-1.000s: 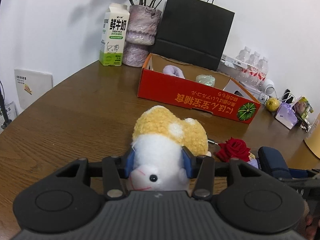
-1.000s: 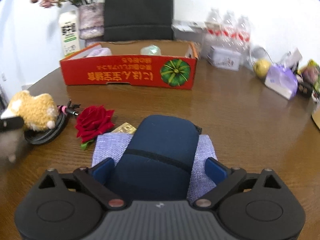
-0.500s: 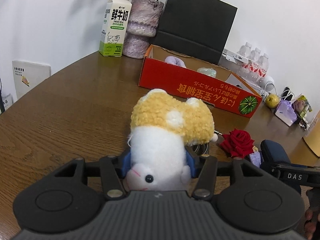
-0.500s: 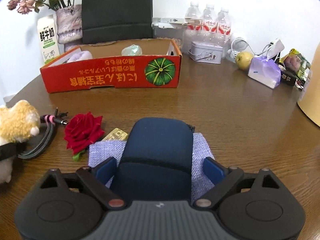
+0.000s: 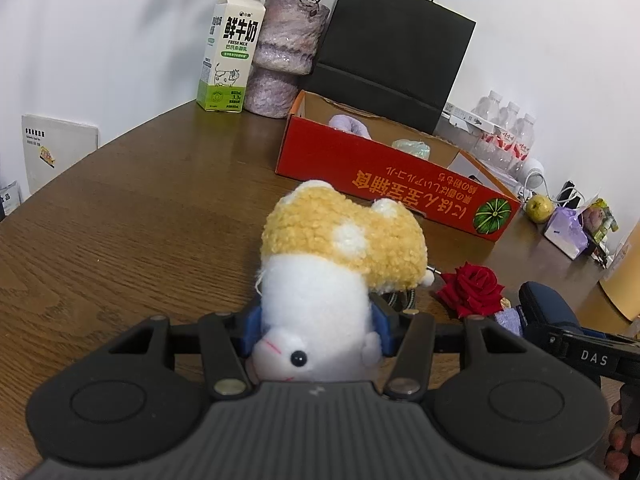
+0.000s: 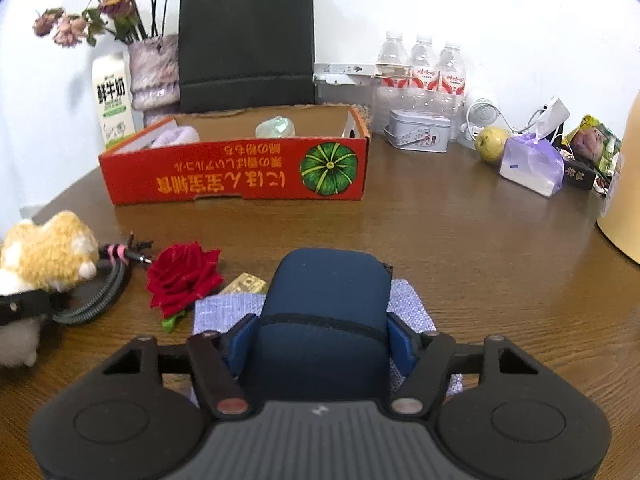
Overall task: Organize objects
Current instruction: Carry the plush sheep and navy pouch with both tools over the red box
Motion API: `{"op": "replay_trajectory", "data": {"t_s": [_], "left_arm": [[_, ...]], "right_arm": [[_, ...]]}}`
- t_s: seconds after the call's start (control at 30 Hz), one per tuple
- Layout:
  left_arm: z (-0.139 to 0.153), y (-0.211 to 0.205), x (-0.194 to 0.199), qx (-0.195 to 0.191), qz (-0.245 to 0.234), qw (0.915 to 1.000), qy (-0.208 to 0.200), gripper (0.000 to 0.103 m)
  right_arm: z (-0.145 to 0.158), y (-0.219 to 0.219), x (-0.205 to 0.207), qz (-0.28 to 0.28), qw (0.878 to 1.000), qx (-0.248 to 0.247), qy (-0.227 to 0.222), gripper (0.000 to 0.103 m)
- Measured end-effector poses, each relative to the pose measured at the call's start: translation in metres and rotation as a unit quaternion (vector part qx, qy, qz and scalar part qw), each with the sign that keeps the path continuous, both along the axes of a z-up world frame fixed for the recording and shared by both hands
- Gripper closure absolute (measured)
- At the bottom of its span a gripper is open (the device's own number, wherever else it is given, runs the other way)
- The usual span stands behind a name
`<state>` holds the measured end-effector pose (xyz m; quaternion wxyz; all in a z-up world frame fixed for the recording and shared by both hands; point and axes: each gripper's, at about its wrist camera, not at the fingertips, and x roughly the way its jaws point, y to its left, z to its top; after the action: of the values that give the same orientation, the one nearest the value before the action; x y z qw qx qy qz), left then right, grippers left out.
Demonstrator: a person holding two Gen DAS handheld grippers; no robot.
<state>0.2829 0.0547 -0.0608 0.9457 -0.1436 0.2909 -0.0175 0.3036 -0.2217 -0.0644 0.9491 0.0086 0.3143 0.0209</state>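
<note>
My left gripper (image 5: 316,326) is shut on a yellow and white plush toy (image 5: 340,256) and holds it above the wooden table. The toy also shows at the left in the right wrist view (image 6: 44,248). My right gripper (image 6: 322,334) is shut on a dark blue pouch (image 6: 328,312) that lies over a lilac cloth (image 6: 408,300). An open red cardboard box (image 6: 240,174) stands behind, with a lilac item (image 6: 176,136) and a pale green item (image 6: 276,128) inside. The box also shows in the left wrist view (image 5: 384,178).
A red rose (image 6: 182,276), a coiled dark cable (image 6: 96,300) and a small gold item (image 6: 246,284) lie between the grippers. A milk carton (image 5: 230,50), vase (image 5: 286,52), black bag (image 5: 390,46), water bottles (image 6: 424,68), tin (image 6: 418,132) and pear (image 6: 490,144) line the back.
My left gripper has lifted the plush toy higher off the table. My right gripper has closed its fingers onto the blue pouch and risen a little.
</note>
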Motion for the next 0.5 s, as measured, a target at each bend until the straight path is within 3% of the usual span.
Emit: {"op": "replay_trajectory", "data": {"t_s": [0.5], "left_arm": [[0.018, -0.003, -0.009, 0.002, 0.011, 0.9995, -0.031, 0.053]], "right_arm": [[0.023, 0.01, -0.025, 0.041, 0.998, 0.014, -0.053, 0.038]]}}
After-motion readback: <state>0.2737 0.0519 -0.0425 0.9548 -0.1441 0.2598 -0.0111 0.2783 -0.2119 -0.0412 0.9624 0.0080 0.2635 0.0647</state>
